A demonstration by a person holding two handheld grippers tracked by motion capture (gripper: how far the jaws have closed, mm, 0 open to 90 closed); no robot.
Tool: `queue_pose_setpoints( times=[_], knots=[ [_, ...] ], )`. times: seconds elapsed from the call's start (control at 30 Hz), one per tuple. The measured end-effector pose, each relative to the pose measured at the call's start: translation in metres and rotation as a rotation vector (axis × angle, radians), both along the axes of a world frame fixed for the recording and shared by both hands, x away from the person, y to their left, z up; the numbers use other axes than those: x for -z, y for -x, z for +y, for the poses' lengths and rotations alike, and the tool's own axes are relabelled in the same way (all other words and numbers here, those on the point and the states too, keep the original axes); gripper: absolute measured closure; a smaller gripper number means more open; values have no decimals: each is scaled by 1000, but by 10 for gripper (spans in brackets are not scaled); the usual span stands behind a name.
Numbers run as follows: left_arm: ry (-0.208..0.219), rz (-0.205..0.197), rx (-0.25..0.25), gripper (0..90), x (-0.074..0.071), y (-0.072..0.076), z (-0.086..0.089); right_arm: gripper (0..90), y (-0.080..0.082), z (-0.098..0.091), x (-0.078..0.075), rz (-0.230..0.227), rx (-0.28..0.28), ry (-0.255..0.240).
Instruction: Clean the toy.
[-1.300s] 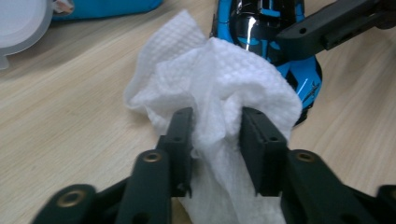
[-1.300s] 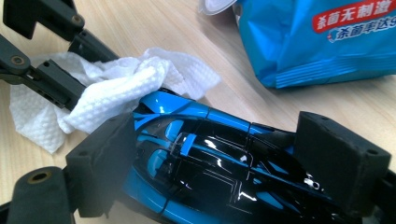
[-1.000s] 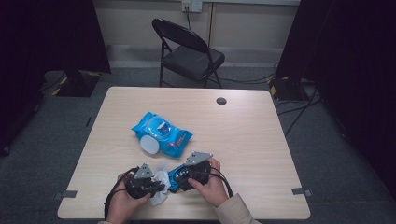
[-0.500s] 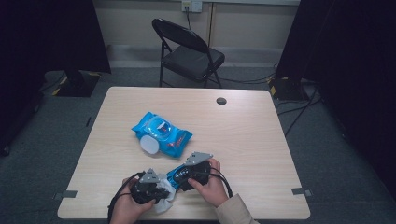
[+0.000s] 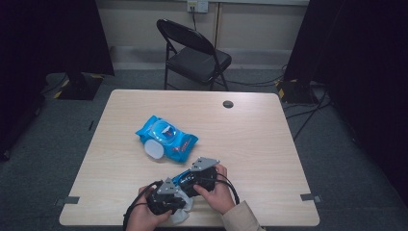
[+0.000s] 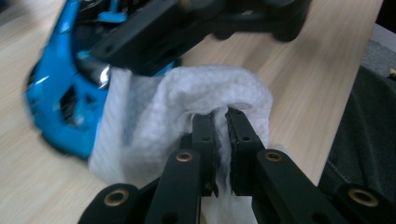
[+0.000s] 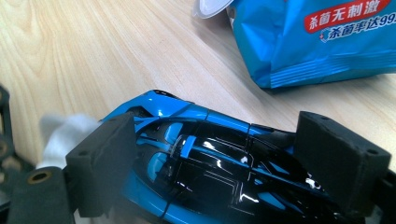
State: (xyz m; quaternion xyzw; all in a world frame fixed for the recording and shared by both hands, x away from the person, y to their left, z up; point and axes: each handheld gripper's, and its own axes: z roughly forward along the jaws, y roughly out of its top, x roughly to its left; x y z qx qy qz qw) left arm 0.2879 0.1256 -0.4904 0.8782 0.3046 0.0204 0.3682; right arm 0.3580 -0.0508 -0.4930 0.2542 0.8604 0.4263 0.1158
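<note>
Blue and black toy car [image 7: 205, 154], glossy, lying near the front edge of the surface [image 5: 250, 125], clamped across its body between the pads of the right hand-held gripper [image 7: 224, 154]. White wipe [image 6: 187, 107], soft and crumpled, bunched against the car's side and pinched in a fold between the closed jaws of the left hand-held gripper [image 6: 223, 135].
</note>
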Motion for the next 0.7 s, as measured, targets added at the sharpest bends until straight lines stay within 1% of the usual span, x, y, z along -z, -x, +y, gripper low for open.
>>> queue_pose_setpoints(
  times=[0.03, 0.07, 0.13, 0.23, 0.27, 0.37, 0.43, 0.53, 0.63, 0.7],
  knots=[
    [5, -4, 1, 837, 0, 0, -2, 130, 0, 0, 0, 0, 0, 0],
    [7, -4, 13, 837, 0, 0, -3, 131, 0, 0, 0, 0, 1, 1],
    [20, 8, 29, 837, 0, 1, -5, 131, 0, 0, 0, 0, 2, -1],
    [37, 5, 34, 838, -6, 0, -3, 131, 0, 0, 1, -2, 3, -6],
    [48, -2, 33, 838, -9, 0, 0, 131, 1, 0, 1, -2, 4, -7],
    [58, -18, 19, 839, -17, -1, 7, 131, 0, 0, 0, -2, 2, -5],
    [60, -27, -1, 839, -21, -2, 17, 131, 0, 0, 0, -1, 4, -3],
    [81, -33, -36, 839, -25, -3, 30, 131, 0, 0, 0, 2, 5, -1],
    [102, -46, -66, 839, -30, -5, 43, 131, 0, 0, 0, 1, 5, -2],
    [105, -62, -82, 838, -34, -6, 49, 131, 0, 0, 0, 0, 5, -3]
  ],
)
